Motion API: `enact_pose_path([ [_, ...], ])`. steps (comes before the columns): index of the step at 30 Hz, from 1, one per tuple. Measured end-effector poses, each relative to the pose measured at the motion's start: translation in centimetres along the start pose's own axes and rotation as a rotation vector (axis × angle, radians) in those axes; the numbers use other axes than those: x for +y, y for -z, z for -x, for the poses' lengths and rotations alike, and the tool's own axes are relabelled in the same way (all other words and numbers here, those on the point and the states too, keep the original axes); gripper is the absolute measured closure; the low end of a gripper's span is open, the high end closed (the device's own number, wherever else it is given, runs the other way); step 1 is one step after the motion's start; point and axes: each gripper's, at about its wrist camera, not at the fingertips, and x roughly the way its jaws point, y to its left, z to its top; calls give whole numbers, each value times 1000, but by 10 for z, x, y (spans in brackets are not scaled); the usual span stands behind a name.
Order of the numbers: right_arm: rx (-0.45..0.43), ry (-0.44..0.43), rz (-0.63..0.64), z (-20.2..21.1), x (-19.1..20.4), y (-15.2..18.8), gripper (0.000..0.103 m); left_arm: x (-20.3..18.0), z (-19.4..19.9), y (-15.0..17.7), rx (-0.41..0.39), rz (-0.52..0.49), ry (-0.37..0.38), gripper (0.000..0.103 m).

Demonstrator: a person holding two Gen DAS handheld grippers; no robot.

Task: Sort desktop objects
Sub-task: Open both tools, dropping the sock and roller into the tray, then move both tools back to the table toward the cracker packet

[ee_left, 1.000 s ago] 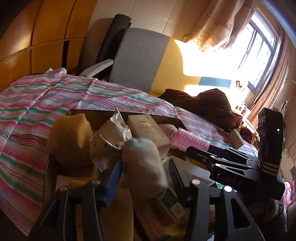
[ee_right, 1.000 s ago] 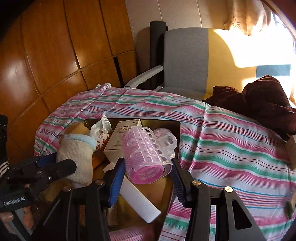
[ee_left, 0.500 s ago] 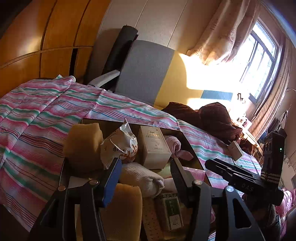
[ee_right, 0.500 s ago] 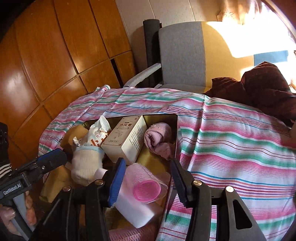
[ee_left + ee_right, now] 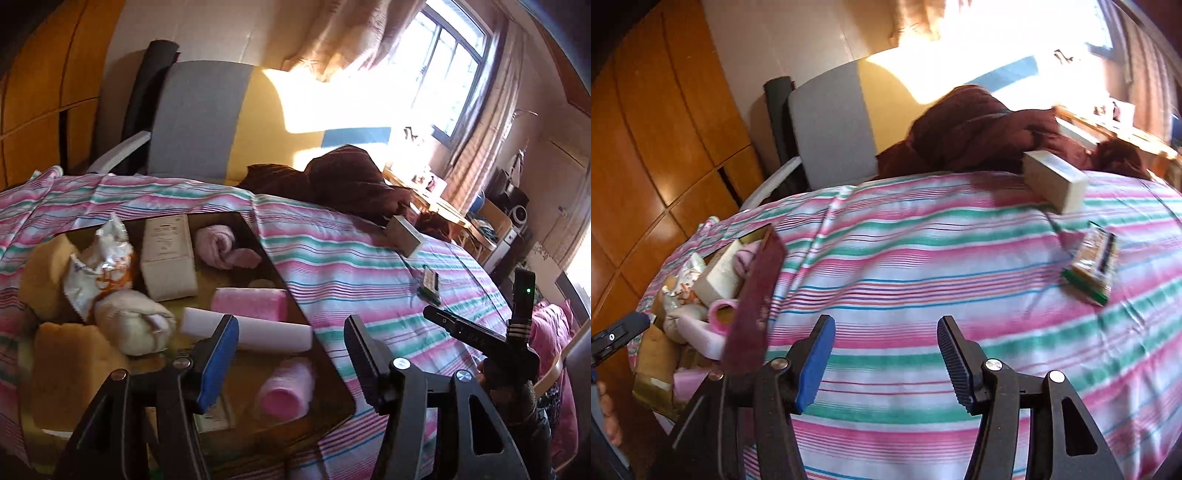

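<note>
A shallow box (image 5: 325, 373) on the striped cloth holds a rolled white sock (image 5: 133, 321), pink hair rollers (image 5: 288, 387), a pink sponge (image 5: 251, 304), a white block (image 5: 258, 332), a beige carton (image 5: 168, 254), a snack bag (image 5: 98, 262), a pink sock (image 5: 221, 247) and yellow sponges (image 5: 70, 373). My left gripper (image 5: 291, 354) is open and empty above the box's near right side. My right gripper (image 5: 886, 354) is open and empty over the bare cloth, right of the box (image 5: 753, 295). A wooden block (image 5: 1054, 181) and a green-edged packet (image 5: 1095, 262) lie on the cloth at the far right.
A grey and yellow chair (image 5: 207, 118) stands behind the table. A dark brown bundle of cloth (image 5: 979, 129) lies at the far edge. Wooden panels (image 5: 646, 129) are on the left. A window (image 5: 454, 62) and cluttered shelves are at the right.
The left gripper let go of the white sock and the right let go of the pink roller; both lie in the box. Both grippers have pulled back and swung right.
</note>
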Motion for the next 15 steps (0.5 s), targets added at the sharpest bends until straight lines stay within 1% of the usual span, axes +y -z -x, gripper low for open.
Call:
enact_pose_path([
  [5, -43, 140, -111, 24, -69, 12, 44, -64, -38, -6, 63, -112, 65, 42],
  [10, -85, 280, -222, 47, -138, 24, 44, -131, -87, -12, 122, -238, 110, 42],
  [15, -103, 340, -277, 57, -174, 33, 44, -188, -140, -15, 179, -339, 147, 42],
])
